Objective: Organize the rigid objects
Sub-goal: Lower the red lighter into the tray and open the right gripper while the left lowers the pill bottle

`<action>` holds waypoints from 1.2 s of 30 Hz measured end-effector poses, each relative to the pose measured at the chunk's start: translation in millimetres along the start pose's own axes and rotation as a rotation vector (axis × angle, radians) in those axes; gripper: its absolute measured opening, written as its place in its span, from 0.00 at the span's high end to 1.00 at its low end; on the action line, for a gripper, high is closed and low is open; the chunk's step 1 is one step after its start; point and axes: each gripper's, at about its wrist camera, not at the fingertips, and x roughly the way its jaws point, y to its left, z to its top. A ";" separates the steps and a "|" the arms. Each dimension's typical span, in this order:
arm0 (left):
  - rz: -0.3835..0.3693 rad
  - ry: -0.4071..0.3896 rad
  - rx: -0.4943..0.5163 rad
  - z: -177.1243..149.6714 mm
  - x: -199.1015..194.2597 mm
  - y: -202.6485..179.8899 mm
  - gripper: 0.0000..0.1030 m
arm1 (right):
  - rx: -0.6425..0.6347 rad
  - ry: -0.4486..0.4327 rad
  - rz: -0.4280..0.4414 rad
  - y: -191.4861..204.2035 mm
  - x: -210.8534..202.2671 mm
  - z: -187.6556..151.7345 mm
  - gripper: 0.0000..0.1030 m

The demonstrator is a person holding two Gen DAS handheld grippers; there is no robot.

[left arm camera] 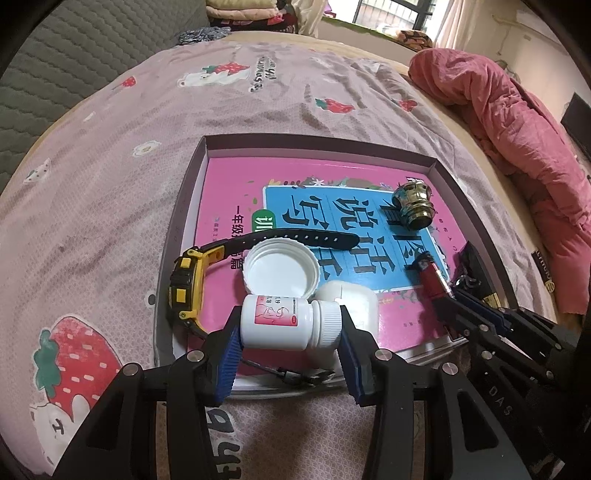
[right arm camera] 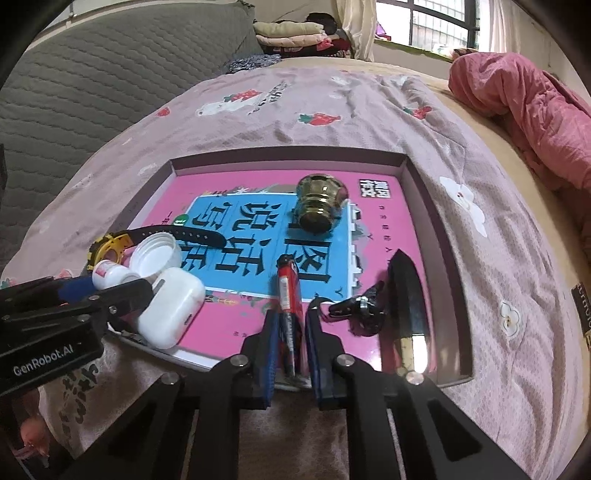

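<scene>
Tray [left arm camera: 469, 184]: shallow box on the bed, holding everything.
Left gripper [left arm camera: 290, 334]: clamps the white bottle [left arm camera: 280, 321] at the tray's near edge; it could roll free.
Right gripper [right arm camera: 288, 325]: closed on the red tube [right arm camera: 287, 291], near tray edge; may slip.

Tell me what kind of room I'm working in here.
Most likely a bedroom at home: the tray sits on a bed covered with a strawberry-print sheet, a pink quilt is bunched at one side, and folded blankets are stacked by the window.

"GenRobot.AI" on the left gripper [right arm camera: 92, 288], "DAS" on the right gripper [left arm camera: 448, 293], "一年级" on the pink book [left arm camera: 236, 192].
</scene>
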 end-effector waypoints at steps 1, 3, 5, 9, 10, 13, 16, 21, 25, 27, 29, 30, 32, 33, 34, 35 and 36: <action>0.003 -0.001 -0.002 0.2 0.2 0.7 0.53 | 0.003 -0.002 -0.001 -1.2 -0.4 -0.1 0.87; 0.006 -0.001 -0.007 0.5 0.7 2.5 0.53 | 0.011 -0.001 0.003 -3.9 -1.1 -0.3 0.87; 0.009 -0.001 -0.008 1.1 1.1 2.9 0.53 | 0.010 0.000 0.003 -4.9 -1.3 -0.4 0.87; 0.011 -0.003 -0.005 1.4 1.6 3.2 0.53 | 0.014 -0.002 0.004 -4.9 -2.5 -0.4 0.87; 0.012 -0.004 -0.004 1.7 1.7 3.3 0.53 | 0.015 -0.004 0.006 -5.0 -3.1 -0.6 0.87; 0.014 -0.005 0.001 2.1 2.0 4.1 0.53 | 0.024 -0.012 0.013 -7.1 -6.2 -1.9 0.87; 0.017 -0.007 0.004 2.0 1.8 3.8 0.53 | 0.039 -0.019 0.012 -10.9 -8.5 -4.3 0.87; 0.018 -0.012 0.005 1.5 1.6 3.6 0.53 | 0.055 -0.026 0.019 -15.1 -12.5 -5.9 0.87; 0.018 -0.012 0.010 1.0 1.2 2.9 0.53 | 0.072 -0.044 0.031 -18.3 -19.2 -8.1 0.87; 0.020 -0.016 0.011 0.5 1.1 2.7 0.53 | 0.081 -0.047 0.036 -20.2 -21.5 -9.5 0.87; 0.021 -0.016 0.011 0.3 0.9 2.9 0.53 | 0.082 -0.050 0.034 -20.9 -23.1 -10.6 0.87; 0.021 -0.016 0.010 0.4 0.9 2.8 0.53 | 0.082 -0.051 0.030 -21.7 -24.2 -11.1 0.87; 0.021 -0.015 0.012 0.3 0.6 2.6 0.53 | 0.090 -0.050 0.036 -22.9 -25.3 -11.9 0.87; 0.021 -0.015 0.013 0.0 0.3 2.9 0.53 | 0.094 -0.052 0.036 -23.4 -26.5 -12.4 0.87; 0.019 -0.015 0.012 -0.1 0.1 3.4 0.53 | 0.097 -0.053 0.039 -23.6 -27.4 -12.8 0.87; 0.019 -0.015 0.011 -0.2 0.3 3.2 0.53 | 0.098 -0.053 0.045 -23.2 -28.2 -13.3 0.87; 0.018 -0.015 0.011 -0.6 0.1 3.4 0.53 | 0.101 -0.053 0.050 -22.4 -29.3 -14.2 0.87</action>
